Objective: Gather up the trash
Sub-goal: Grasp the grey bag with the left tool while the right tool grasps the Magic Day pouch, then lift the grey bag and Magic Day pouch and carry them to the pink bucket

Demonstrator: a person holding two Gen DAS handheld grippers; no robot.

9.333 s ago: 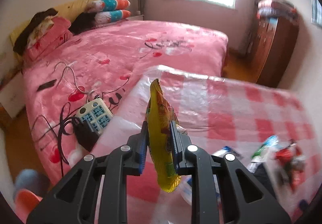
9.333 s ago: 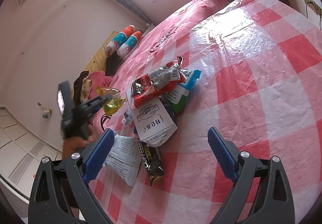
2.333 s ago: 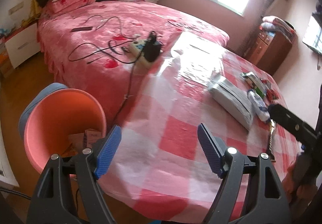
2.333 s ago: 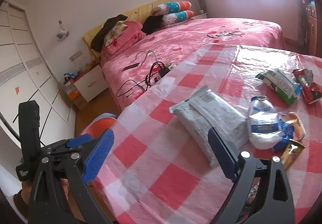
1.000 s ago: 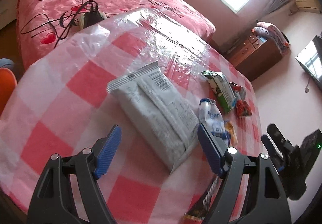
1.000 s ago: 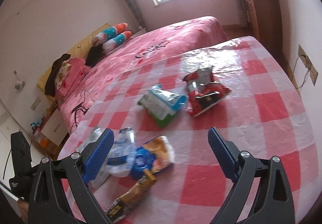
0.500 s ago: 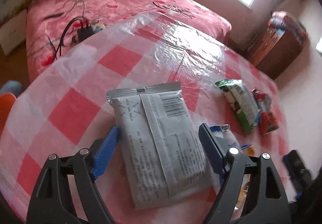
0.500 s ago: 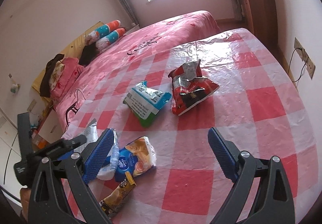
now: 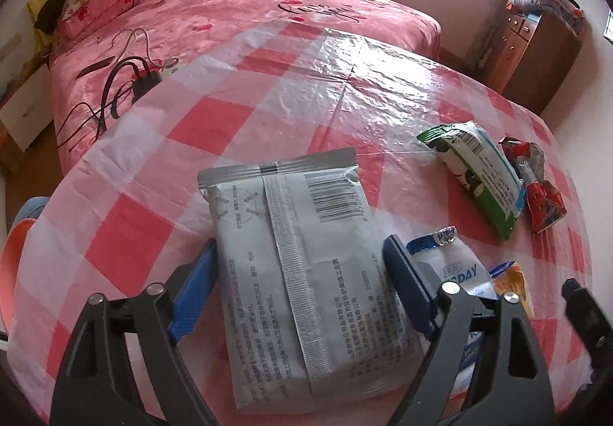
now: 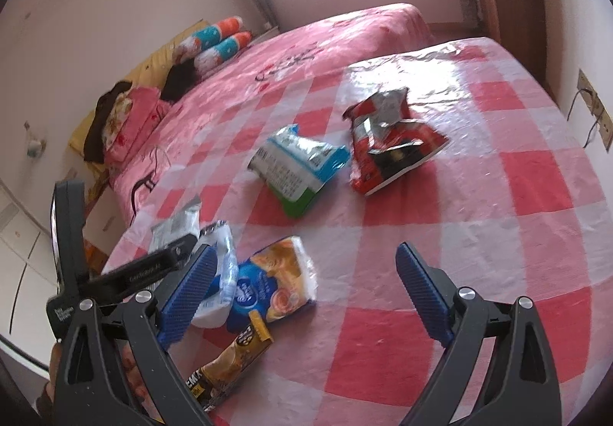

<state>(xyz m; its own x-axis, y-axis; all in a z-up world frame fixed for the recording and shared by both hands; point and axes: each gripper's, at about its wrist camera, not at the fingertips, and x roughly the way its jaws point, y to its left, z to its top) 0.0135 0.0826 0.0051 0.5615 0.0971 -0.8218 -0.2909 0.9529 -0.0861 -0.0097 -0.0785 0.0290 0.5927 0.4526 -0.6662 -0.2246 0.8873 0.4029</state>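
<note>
A large grey foil packet (image 9: 302, 272) lies flat on the red-and-white checked table (image 9: 214, 119). My left gripper (image 9: 302, 288) is open, with one blue finger on each side of the packet; I cannot tell if they touch it. My right gripper (image 10: 302, 292) is open and empty above the table. Below it lie a blue-and-yellow snack bag (image 10: 272, 284), a white crumpled bag (image 10: 220, 272) and a brown sachet (image 10: 230, 357). Further off lie a green-and-white bag (image 10: 299, 169) and a red bag (image 10: 387, 146). The left gripper's body (image 10: 126, 272) shows in the right wrist view.
A pink bed (image 9: 230, 16) with cables and a charger (image 9: 141, 85) stands beyond the table. The orange bin's rim (image 9: 11, 253) shows at the far left, below the table edge. A wooden dresser (image 9: 536, 50) stands at the back right. A wall socket (image 10: 594, 108) is at the right.
My left gripper has moved in lower and closer, so its fingers now flank the grey packet. My right gripper has dropped nearer the snack bags. Both stay open.
</note>
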